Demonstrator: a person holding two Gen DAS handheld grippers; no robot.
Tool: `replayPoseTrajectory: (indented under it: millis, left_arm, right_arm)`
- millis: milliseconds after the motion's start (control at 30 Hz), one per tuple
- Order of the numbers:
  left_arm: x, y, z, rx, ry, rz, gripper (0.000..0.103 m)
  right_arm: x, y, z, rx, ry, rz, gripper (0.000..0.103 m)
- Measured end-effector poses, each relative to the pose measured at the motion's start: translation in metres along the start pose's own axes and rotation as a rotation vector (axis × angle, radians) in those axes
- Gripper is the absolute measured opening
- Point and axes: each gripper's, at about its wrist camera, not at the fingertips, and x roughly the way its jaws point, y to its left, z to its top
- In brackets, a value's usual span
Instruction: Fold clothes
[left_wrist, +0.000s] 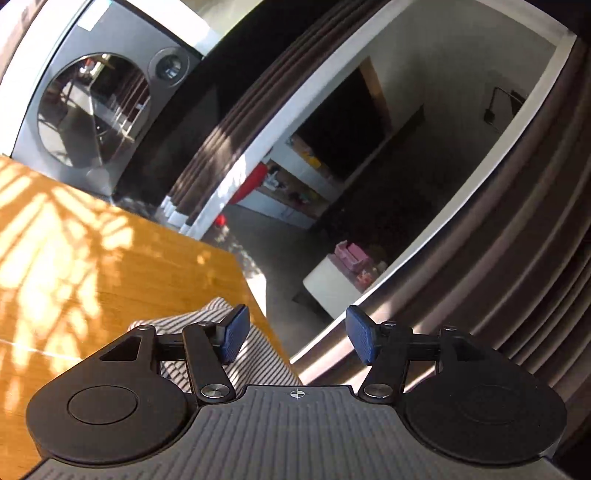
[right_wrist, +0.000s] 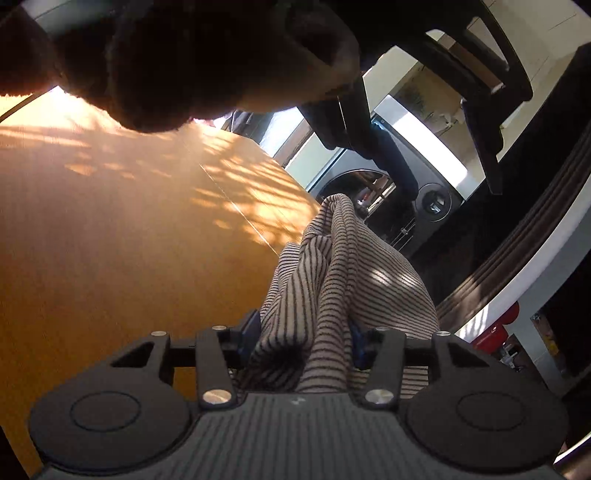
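Note:
A striped beige-and-dark garment is bunched between the blue pads of my right gripper, which is shut on it beside the wooden table. The cloth stretches up and away to the other gripper, seen dark at the top. In the left wrist view my left gripper stands open with nothing between its blue pads. A fold of the striped garment lies under and behind its left finger, at the table edge.
A washing machine stands beyond the table's far side. A dark curtain and a doorway into a room with shelves are to the right. A person's dark arm fills the top of the right wrist view.

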Motion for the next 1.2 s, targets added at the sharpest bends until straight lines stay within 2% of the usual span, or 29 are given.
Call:
replayPoseTrajectory:
  millis: [33,100,133,167,200,267,367,433,533,600,633,667,733,833,900,967,1033,1133,1167,1200]
  left_arm:
    - [0.013,0.006,-0.005,-0.003,0.038,0.034,0.062]
    - [0.028,0.022,-0.018,0.0,0.1,0.103,0.055]
    - [0.029,0.03,-0.024,0.008,0.098,0.107,0.048]
    - [0.026,0.034,-0.028,0.019,0.086,0.102,0.042]
    - [0.024,0.038,-0.031,0.021,0.077,0.1,0.039]
    - [0.02,0.045,-0.033,-0.008,0.071,0.092,0.036]
    - [0.014,0.049,-0.037,0.001,0.058,0.095,0.03]
    - [0.017,0.049,-0.036,0.014,0.049,0.103,0.03]
    - [0.013,0.047,-0.037,0.025,0.044,0.113,0.03]
    - [0.002,0.043,-0.032,0.002,0.034,0.108,0.042]
    - [-0.006,0.04,-0.029,-0.013,0.021,0.102,0.062]
    - [-0.015,0.036,-0.028,-0.015,-0.007,0.102,0.078]
    - [-0.031,0.024,-0.029,0.011,-0.057,0.124,0.087]
    - [-0.027,0.012,-0.041,0.059,0.019,0.126,0.084]
    - [-0.017,0.011,-0.052,0.078,0.074,0.101,0.072]
    - [-0.004,0.011,-0.063,0.11,0.114,0.118,0.06]
    - [-0.003,0.012,-0.068,0.161,0.111,0.148,0.05]
    - [-0.002,0.014,-0.074,0.195,0.108,0.166,0.049]
    - [-0.002,0.015,-0.074,0.196,0.106,0.163,0.049]
    - [-0.001,0.016,-0.075,0.197,0.104,0.161,0.049]
  right_arm:
    - [-0.004,-0.008,0.0,0.023,-0.004,0.044,0.055]
    - [-0.014,-0.033,-0.001,0.118,-0.011,0.171,0.069]
    - [-0.02,-0.052,-0.003,0.208,-0.025,0.239,0.072]
    - [-0.026,-0.071,-0.005,0.299,-0.04,0.302,0.08]
    - [-0.032,-0.091,-0.009,0.394,-0.058,0.33,0.093]
    - [-0.036,-0.126,-0.019,0.571,-0.079,0.319,0.103]
    - [-0.02,-0.152,-0.035,0.719,-0.024,0.214,0.103]
    - [0.001,-0.141,-0.043,0.687,0.096,0.169,0.103]
    - [0.011,-0.117,-0.057,0.68,0.122,0.121,0.103]
    - [0.012,-0.109,-0.059,0.664,0.13,0.09,0.103]
    - [0.012,-0.107,-0.059,0.664,0.129,0.08,0.103]
    - [0.011,-0.106,-0.059,0.664,0.129,0.07,0.103]
    - [0.011,-0.104,-0.059,0.665,0.127,0.051,0.103]
    - [0.014,-0.102,-0.06,0.691,0.119,0.048,0.103]
    - [0.011,-0.105,-0.06,0.703,0.114,0.062,0.103]
    - [0.007,-0.114,-0.063,0.725,0.103,0.106,0.103]
    - [-0.004,-0.133,-0.069,0.777,0.071,0.17,0.103]
    - [-0.024,-0.167,-0.075,0.862,-0.01,0.199,0.103]
    - [-0.026,-0.177,-0.074,0.874,-0.034,0.205,0.101]
    - [-0.027,-0.187,-0.073,0.885,-0.056,0.216,0.088]
